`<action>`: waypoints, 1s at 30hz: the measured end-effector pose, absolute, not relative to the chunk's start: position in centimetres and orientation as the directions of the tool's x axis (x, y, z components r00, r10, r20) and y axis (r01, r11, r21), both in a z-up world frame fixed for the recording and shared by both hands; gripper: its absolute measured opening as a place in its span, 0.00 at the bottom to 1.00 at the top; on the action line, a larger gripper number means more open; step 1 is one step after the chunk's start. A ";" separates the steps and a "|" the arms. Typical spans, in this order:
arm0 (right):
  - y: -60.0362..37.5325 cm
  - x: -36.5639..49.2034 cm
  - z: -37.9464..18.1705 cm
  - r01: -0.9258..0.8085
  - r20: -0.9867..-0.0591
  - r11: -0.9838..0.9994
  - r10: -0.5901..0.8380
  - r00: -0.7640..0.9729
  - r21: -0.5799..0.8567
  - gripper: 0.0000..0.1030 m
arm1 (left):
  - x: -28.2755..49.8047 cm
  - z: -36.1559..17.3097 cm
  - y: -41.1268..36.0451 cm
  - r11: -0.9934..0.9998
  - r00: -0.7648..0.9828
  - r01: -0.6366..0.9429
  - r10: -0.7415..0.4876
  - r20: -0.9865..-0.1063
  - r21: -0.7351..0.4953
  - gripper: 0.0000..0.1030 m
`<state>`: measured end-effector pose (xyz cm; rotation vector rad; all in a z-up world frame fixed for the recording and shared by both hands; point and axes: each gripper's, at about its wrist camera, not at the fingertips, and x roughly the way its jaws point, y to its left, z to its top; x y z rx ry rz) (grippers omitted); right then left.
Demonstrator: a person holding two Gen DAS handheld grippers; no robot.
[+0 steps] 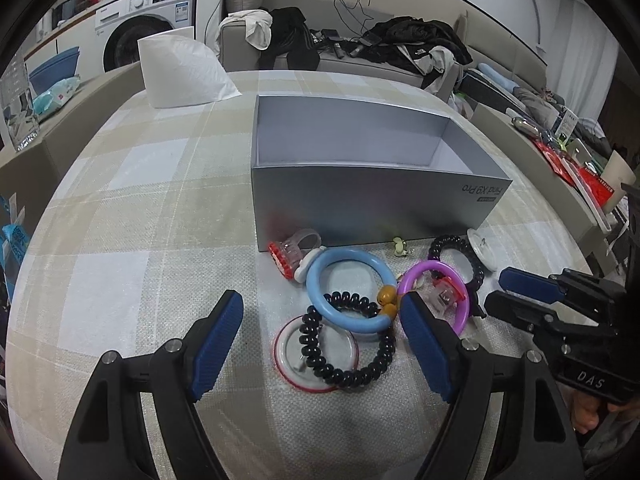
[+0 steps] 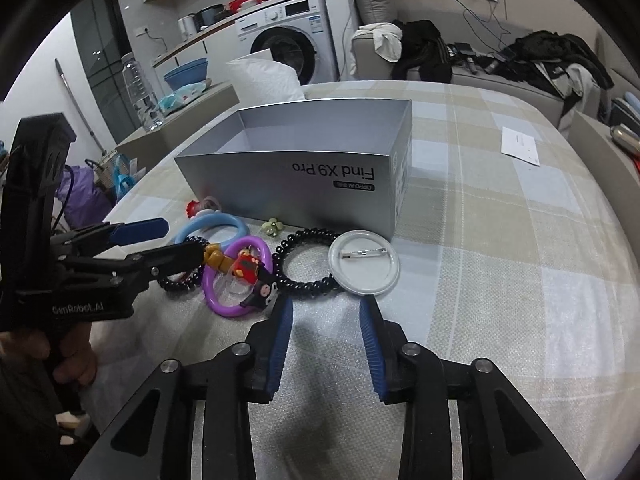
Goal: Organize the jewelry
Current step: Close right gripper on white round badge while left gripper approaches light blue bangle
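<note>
An open silver phone box (image 1: 360,204) (image 2: 300,184) stands on the checked cloth, with the jewelry lying in front of it. My left gripper (image 1: 320,298) (image 2: 182,238) is open, hovering over a blue ring (image 1: 314,280), a black coil tie (image 1: 348,380) and a red-rimmed badge (image 1: 288,376). A purple ring (image 1: 463,316) (image 2: 212,294) with charms lies beside them. My right gripper (image 2: 326,306) (image 1: 496,292) stands partly open with nothing between its pads, just short of a white pin badge (image 2: 364,268) and a second black coil (image 2: 288,280).
A clear ring with a red top (image 1: 288,252) and a small flower charm (image 2: 272,226) lie against the box front. A white paper bag (image 1: 180,72) stands behind the box and a paper slip (image 2: 520,146) lies at the far right. A sofa with clothes sits beyond the table.
</note>
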<state>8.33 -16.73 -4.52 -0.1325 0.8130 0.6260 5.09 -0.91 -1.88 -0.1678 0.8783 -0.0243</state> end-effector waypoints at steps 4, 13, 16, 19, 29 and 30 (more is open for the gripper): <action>-16.3 8.1 -4.6 -0.576 -0.718 0.812 0.457 0.526 0.095 0.36 | 5.4 -1.8 -0.8 0.985 0.632 -0.051 -0.097 -0.769 -0.166 0.75; -15.1 7.6 -4.7 -0.589 -0.732 0.808 0.398 0.553 -0.006 0.40 | 5.9 -1.7 -1.2 0.987 0.622 -0.038 -0.101 -0.777 -0.158 0.75; -14.5 7.3 -4.8 -0.593 -0.736 0.804 0.371 0.567 -0.052 0.42 | 5.9 -1.7 -1.1 0.986 0.622 -0.039 -0.102 -0.777 -0.161 0.75; -14.5 7.5 -4.8 -0.591 -0.737 0.805 0.371 0.566 -0.048 0.42 | 5.9 -1.7 -1.1 0.987 0.621 -0.039 -0.101 -0.777 -0.159 0.75; -15.2 7.9 -4.8 -0.566 -0.728 0.824 0.370 0.577 -0.031 0.17 | 5.8 -1.7 -1.2 0.987 0.619 -0.039 -0.098 -0.779 -0.155 0.75; -15.1 7.9 -4.8 -0.567 -0.727 0.823 0.368 0.579 -0.034 0.17 | 5.8 -1.7 -1.2 0.987 0.619 -0.040 -0.096 -0.780 -0.154 0.75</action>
